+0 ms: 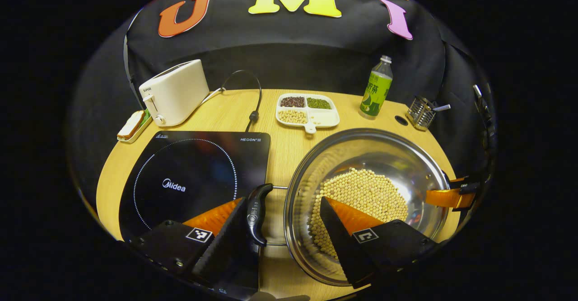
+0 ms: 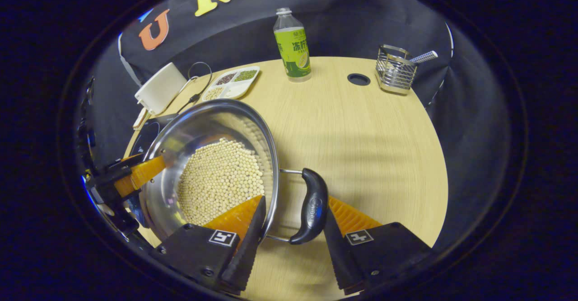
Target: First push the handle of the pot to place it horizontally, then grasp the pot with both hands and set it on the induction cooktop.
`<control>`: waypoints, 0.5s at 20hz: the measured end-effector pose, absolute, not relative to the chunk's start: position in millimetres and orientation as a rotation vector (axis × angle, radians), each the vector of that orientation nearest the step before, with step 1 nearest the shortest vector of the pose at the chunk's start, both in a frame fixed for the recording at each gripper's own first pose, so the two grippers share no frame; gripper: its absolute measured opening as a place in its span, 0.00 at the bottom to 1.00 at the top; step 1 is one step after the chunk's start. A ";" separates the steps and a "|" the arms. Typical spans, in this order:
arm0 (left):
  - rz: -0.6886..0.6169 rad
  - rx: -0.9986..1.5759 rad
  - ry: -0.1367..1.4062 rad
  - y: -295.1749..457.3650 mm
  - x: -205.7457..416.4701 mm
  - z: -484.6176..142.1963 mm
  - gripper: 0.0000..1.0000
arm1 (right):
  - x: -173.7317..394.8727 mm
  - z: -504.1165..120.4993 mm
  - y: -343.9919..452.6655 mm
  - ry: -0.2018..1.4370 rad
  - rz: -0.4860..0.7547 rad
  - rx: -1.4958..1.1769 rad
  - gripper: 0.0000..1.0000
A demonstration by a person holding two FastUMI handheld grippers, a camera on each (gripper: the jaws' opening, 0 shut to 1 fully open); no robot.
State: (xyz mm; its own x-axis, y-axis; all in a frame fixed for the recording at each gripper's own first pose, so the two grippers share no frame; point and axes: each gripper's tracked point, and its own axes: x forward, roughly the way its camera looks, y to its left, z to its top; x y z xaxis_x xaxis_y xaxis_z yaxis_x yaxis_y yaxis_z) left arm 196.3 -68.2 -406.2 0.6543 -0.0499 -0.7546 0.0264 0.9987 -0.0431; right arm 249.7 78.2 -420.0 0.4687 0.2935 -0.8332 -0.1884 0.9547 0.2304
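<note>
Left gripper (image 1: pixel 286 210) straddles the pot's (image 1: pixel 397 156) left handle (image 1: pixel 256 213), fingers spread, not clamped. Right gripper (image 2: pixel 293 215) likewise open around the right handle (image 2: pixel 311 206). Pot sits on table (image 2: pixel 361 124), right of cooktop (image 1: pixel 194 174).

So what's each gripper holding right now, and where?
Nothing clamped yet. Each open gripper straddles one black side handle of the bean-filled pot.

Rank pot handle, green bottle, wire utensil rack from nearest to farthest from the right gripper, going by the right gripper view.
1. Pot handle: black, between the right gripper fingers, at the pot's rim.
2. Green bottle: far table edge, left of centre.
3. Wire utensil rack: far right edge. Too close to call against the bottle.
</note>
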 end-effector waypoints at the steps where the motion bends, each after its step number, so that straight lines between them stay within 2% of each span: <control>1: -0.036 -0.001 0.868 -66.0 194.7 -407.2 0.95 | 248.8 -421.5 78.7 1.052 0.294 0.111 0.70; 2: -0.009 0.035 0.877 -58.1 195.0 -407.2 0.96 | 249.6 -422.2 78.2 1.060 0.286 0.115 0.69; 3: 0.017 0.039 0.888 -54.9 194.2 -409.5 0.75 | 249.0 -423.8 77.8 1.073 0.271 0.127 0.69; 4: 0.031 0.032 0.888 -55.0 196.5 -409.3 0.86 | 249.2 -424.4 77.7 1.088 0.247 0.131 0.69; 6: 0.060 0.017 0.915 -52.1 195.3 -408.9 0.84 | 249.0 -425.2 76.1 1.096 0.230 0.106 0.65; 7: 0.067 0.004 0.932 -53.4 194.8 -411.0 0.77 | 248.9 -424.6 77.9 1.095 0.228 0.116 0.65; 8: 0.068 -0.003 0.929 -53.4 195.8 -409.5 0.77 | 249.5 -423.5 77.5 1.087 0.227 0.125 0.63; 9: 0.067 -0.002 0.936 -52.8 195.6 -410.8 0.67 | 250.5 -424.8 78.0 1.080 0.229 0.132 0.63; 10: 0.063 0.003 0.938 -52.4 195.2 -408.6 0.65 | 252.2 -424.0 78.6 1.071 0.226 0.135 0.60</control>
